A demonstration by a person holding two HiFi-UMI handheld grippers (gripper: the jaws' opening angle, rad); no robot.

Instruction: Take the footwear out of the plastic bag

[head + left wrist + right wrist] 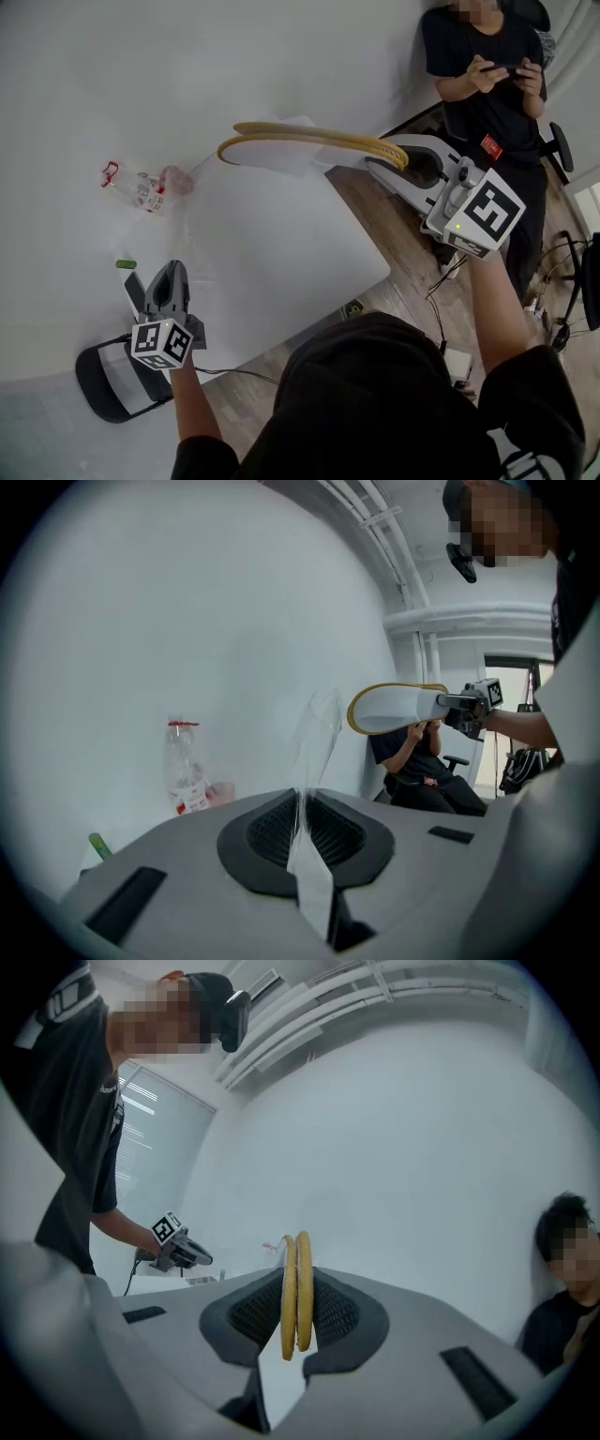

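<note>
A pair of flat white slippers with yellow rims (309, 148) hangs level above the white table (281, 253), soles pressed together. My right gripper (401, 161) is shut on their heel end; in the right gripper view the two yellow rims (296, 1283) stand on edge between the pads. My left gripper (171, 274) is low at the near left, shut on a thin strip of the clear plastic bag (305, 789). The film rises toward the slippers' toe (394, 708). I cannot tell whether the bag still touches them.
A clear bottle with a red cap (141, 190) lies at the left of the table, a small green thing (126, 264) nearer my left gripper. A person sits beyond the table's right edge (487, 75). A black-and-white object (117, 380) is below the left gripper.
</note>
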